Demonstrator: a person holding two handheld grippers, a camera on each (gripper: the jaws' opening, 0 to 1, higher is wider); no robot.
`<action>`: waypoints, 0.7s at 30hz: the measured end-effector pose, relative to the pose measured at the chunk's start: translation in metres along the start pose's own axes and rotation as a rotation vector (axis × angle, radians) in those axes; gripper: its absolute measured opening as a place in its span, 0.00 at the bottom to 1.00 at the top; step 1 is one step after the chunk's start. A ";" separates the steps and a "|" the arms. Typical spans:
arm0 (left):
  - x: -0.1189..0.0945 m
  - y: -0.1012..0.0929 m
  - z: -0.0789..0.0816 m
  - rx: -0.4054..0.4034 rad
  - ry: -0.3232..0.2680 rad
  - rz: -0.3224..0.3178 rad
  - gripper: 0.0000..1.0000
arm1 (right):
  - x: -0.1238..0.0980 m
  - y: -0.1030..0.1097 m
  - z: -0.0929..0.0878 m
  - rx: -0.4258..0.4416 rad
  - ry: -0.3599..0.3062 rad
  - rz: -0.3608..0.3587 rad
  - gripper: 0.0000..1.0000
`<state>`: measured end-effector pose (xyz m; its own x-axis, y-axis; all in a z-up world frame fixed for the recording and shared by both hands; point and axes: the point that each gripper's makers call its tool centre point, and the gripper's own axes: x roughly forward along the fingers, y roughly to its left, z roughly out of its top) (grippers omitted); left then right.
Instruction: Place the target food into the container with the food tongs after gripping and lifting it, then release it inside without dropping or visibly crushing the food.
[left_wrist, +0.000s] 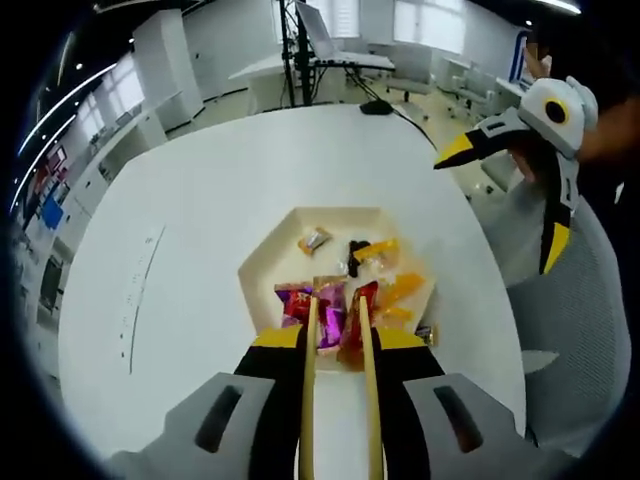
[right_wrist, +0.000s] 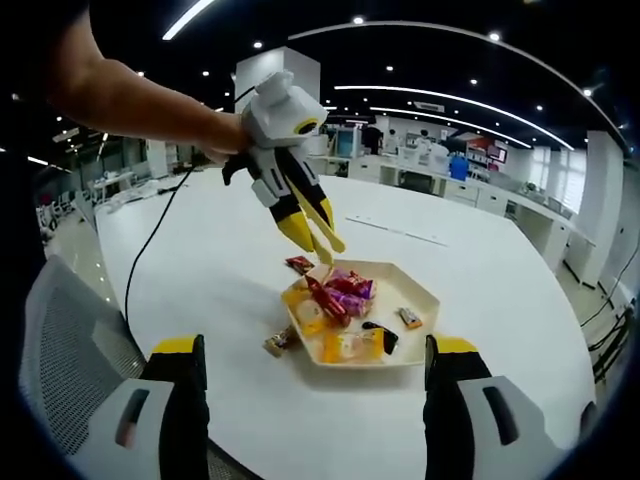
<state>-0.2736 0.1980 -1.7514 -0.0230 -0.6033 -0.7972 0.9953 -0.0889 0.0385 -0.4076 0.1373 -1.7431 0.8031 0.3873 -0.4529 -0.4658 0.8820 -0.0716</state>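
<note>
In the right gripper view, the left gripper (right_wrist: 318, 232) is seen at 11 o'clock, its tongs (right_wrist: 327, 235) nearly together above the tray (right_wrist: 418, 300); whether anything is held cannot be told. Wrapped candies (right_wrist: 345, 290) are piled in the tray on the white table (right_wrist: 500, 270), one wrapper (right_wrist: 279, 342) lying outside at 8 o'clock. The right gripper (right_wrist: 315, 385) jaws are spread wide apart.

You have one hexagonal tray (right_wrist: 425, 300) on one round white surface (right_wrist: 470, 250), one pair of wooden tongs (left_wrist: 340, 380), and two hand-held grippers in play. Two wrapped sweets lie off the tray: one dark red (right_wrist: 298, 265), one brownish (right_wrist: 281, 342). The sweets piled inside the tray are too jumbled to count.
</note>
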 end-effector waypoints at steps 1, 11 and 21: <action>-0.002 0.000 -0.001 -0.001 -0.001 0.003 0.22 | 0.000 0.000 0.000 -0.001 0.001 0.001 0.89; -0.026 0.001 -0.027 -0.028 -0.009 0.045 0.22 | 0.000 0.000 0.001 -0.004 -0.003 -0.004 0.89; -0.043 0.010 -0.059 -0.046 0.008 0.063 0.22 | 0.001 0.003 -0.001 -0.013 0.008 0.011 0.89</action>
<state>-0.2576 0.2697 -1.7518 0.0405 -0.6001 -0.7989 0.9980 -0.0147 0.0616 -0.4086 0.1404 -1.7450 0.7948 0.3948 -0.4609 -0.4793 0.8742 -0.0777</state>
